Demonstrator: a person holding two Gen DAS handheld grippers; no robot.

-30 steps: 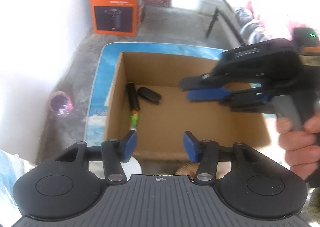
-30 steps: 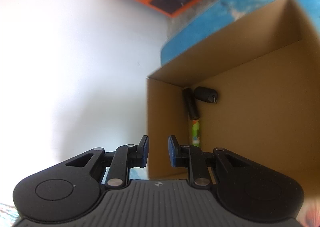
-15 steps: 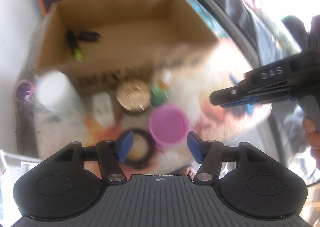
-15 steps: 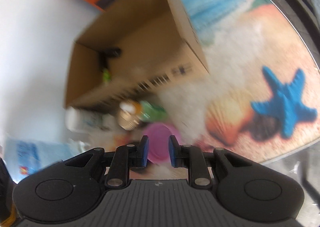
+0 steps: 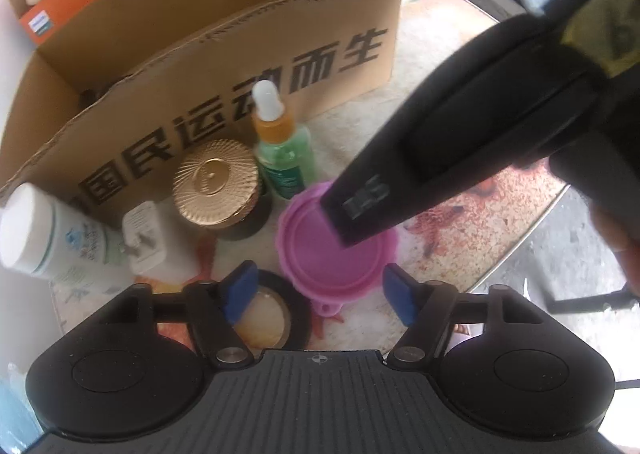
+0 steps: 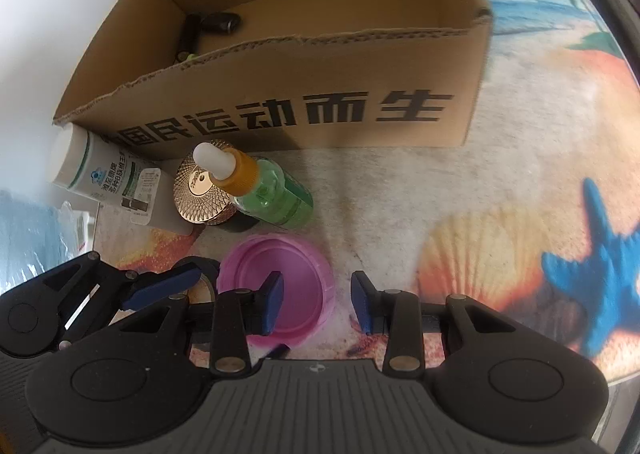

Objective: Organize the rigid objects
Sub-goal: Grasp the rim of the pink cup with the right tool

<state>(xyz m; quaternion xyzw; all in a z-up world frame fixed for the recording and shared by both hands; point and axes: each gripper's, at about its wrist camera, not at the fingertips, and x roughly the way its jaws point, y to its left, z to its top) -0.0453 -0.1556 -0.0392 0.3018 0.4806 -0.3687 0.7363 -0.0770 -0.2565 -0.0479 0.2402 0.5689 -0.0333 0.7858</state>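
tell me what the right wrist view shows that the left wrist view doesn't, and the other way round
Only the right wrist view: the dark items on the box floor, the blue starfish and the shell printed on the mat.

Only the left wrist view: the orange box behind, the white plug, the tape roll's full ring.

Both: the cardboard box, white bottle, gold lid, green dropper bottle, pink lid, and both open grippers, left and right.

A beach-print table point(image 6: 500, 190) carries a cardboard box point(image 6: 320, 94), bottles, jar and pink lid point(image 6: 296, 274).
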